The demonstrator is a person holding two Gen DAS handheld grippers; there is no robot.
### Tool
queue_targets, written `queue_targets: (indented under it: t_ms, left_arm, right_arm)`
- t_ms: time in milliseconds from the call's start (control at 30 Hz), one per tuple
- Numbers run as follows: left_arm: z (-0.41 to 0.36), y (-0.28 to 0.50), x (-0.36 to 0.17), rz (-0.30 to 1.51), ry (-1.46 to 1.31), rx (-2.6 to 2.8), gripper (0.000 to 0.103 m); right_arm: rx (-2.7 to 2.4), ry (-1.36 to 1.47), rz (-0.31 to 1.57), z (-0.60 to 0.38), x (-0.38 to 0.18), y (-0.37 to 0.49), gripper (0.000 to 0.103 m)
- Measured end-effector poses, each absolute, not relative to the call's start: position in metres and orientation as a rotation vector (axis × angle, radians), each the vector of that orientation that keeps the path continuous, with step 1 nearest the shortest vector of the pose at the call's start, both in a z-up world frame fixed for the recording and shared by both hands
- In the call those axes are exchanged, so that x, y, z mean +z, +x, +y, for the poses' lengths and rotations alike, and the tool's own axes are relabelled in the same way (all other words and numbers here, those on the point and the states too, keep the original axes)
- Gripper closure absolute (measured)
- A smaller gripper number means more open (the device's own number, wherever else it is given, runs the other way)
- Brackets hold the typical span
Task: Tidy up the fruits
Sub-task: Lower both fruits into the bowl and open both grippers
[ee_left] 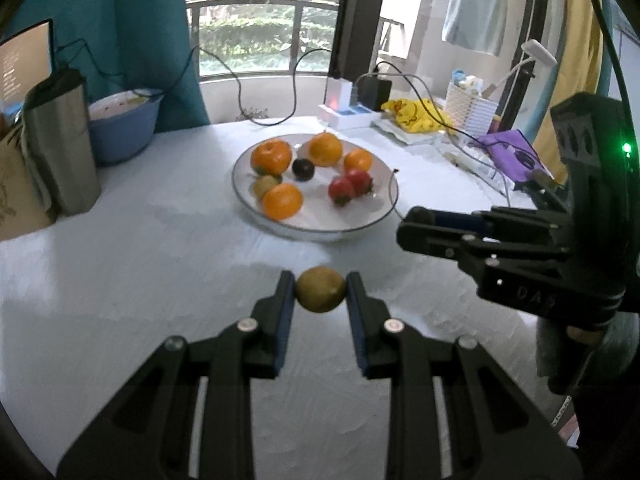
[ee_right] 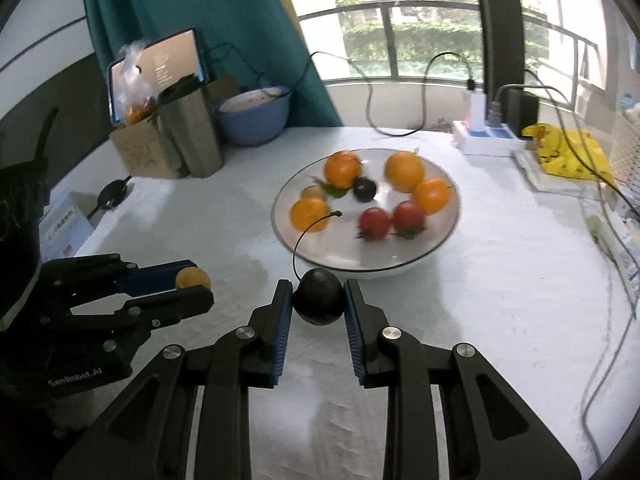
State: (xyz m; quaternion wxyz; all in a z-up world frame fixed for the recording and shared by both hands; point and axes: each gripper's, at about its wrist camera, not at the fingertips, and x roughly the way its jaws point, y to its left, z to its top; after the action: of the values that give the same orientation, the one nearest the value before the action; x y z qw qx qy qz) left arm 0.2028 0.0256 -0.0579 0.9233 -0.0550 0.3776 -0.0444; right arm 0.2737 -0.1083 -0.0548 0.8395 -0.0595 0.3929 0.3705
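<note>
While short of the white plate (ee_right: 440, 240) holding oranges (ee_right: 342, 169) and tomatoes (ee_right: 374, 222) further off, left gripper (ee_left: 321, 290) clamped on brownish-green fruit (ee_left: 321, 289), right gripper (ee_right: 318, 300) clamped on dark stemmed fruit (ee_right: 319, 302), both lifted over tablecloth (ee_left: 120, 280), presumably for transfer to plate.

left gripper (ee_left: 321, 289): black links | blue pads | silver screws || right gripper (ee_right: 318, 298): same | green LED
</note>
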Motion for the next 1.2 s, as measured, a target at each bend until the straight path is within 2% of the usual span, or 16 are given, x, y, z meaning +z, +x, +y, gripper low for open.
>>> queue_targets:
  t_ms: [500,1200]
  left_arm:
    - [0.019,0.254,-0.054,0.749,-0.109,-0.116,0.076]
    - [0.036,0.299,-0.088,0.818,-0.183,-0.120,0.076]
  right_arm:
    - [0.765,-0.084,0.811,-0.123,-0.051,0.311,0.075]
    - [0.773,-0.118,0.867,-0.099,-0.082,0.345,0.075]
